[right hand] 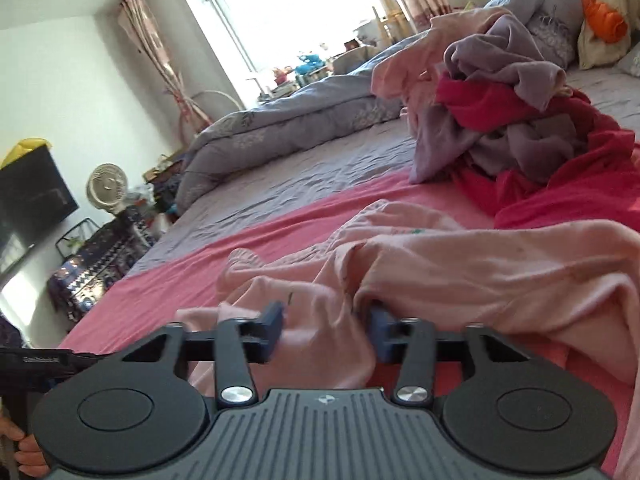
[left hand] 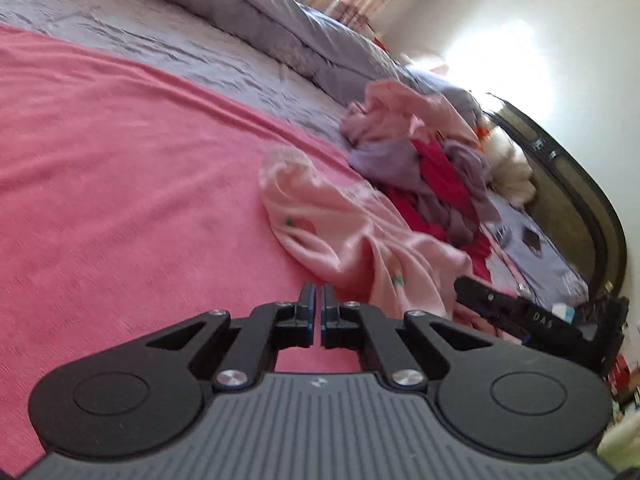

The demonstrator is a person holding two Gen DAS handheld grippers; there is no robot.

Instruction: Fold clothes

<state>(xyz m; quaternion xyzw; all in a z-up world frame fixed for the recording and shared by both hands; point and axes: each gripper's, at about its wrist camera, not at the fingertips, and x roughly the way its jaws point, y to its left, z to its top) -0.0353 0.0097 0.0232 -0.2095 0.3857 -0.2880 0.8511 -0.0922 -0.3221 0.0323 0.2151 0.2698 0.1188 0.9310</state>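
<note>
A light pink garment [left hand: 340, 236] lies crumpled on the pink-red sheet [left hand: 120, 184] of the bed. My left gripper [left hand: 318, 300] is shut with nothing between its fingers, and it hovers just short of the garment's near edge. In the right wrist view the same pink garment [right hand: 460, 264] is bunched up in front of my right gripper [right hand: 326, 322]. Its jaws stand wide apart, with a fold of the pink cloth lying loosely between them. The right gripper's body [left hand: 516, 312] shows at the right of the left wrist view.
A pile of lilac, red and pink clothes [right hand: 512, 120] sits farther back on the bed. A grey quilt [right hand: 280, 128] is rolled along the far side. A dark headboard [left hand: 580, 184], a fan [right hand: 107, 188] and a window [right hand: 296, 12] surround the bed. A hand [right hand: 24, 446] holds the left gripper.
</note>
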